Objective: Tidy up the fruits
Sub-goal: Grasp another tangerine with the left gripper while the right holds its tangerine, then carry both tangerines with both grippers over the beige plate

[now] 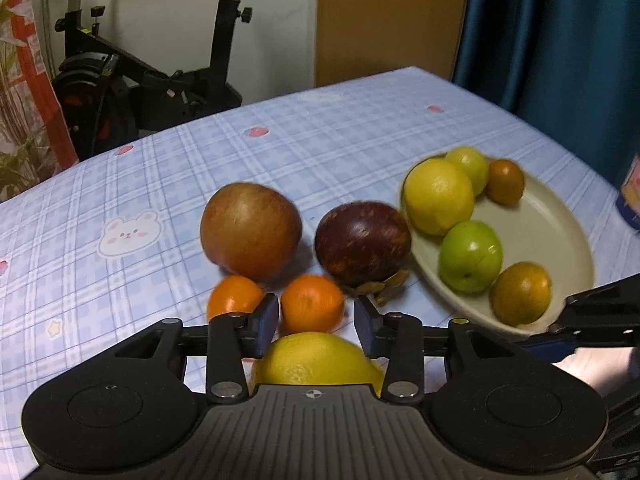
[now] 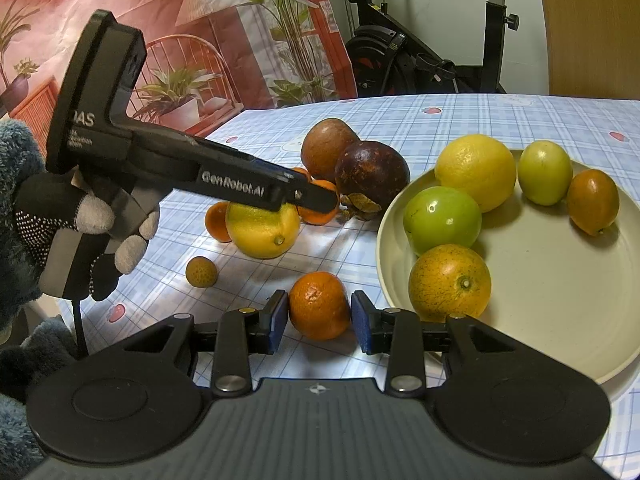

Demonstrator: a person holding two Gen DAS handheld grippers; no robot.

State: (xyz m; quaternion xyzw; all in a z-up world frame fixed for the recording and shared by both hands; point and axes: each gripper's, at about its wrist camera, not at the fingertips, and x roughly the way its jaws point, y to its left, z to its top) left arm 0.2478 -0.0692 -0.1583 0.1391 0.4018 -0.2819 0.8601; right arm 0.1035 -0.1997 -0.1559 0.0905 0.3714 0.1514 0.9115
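Observation:
A beige plate (image 2: 560, 320) on the checked cloth holds a lemon (image 2: 476, 172), a green fruit (image 2: 442, 220), an orange (image 2: 450, 282) and two smaller fruits. My right gripper (image 2: 320, 320) is beside the plate's left rim, shut on a mandarin (image 2: 319, 306). Left of the plate lie a brown round fruit (image 1: 250, 232), a dark purple fruit (image 1: 362, 244), two mandarins (image 1: 312, 302) and a second lemon (image 1: 316, 360). My left gripper (image 1: 316, 316) hovers over that lemon, jaws apart, with nothing pressed between the pads. A small tan fruit (image 2: 201, 272) lies alone nearer the table edge.
A gloved hand (image 2: 80, 220) with a fuzzy sleeve holds the left gripper. An exercise bike (image 1: 140, 80) stands beyond the table's far edge, beside a wooden cabinet (image 1: 392, 20) and a blue curtain (image 1: 560, 40). A blue container (image 1: 630, 200) shows at the right.

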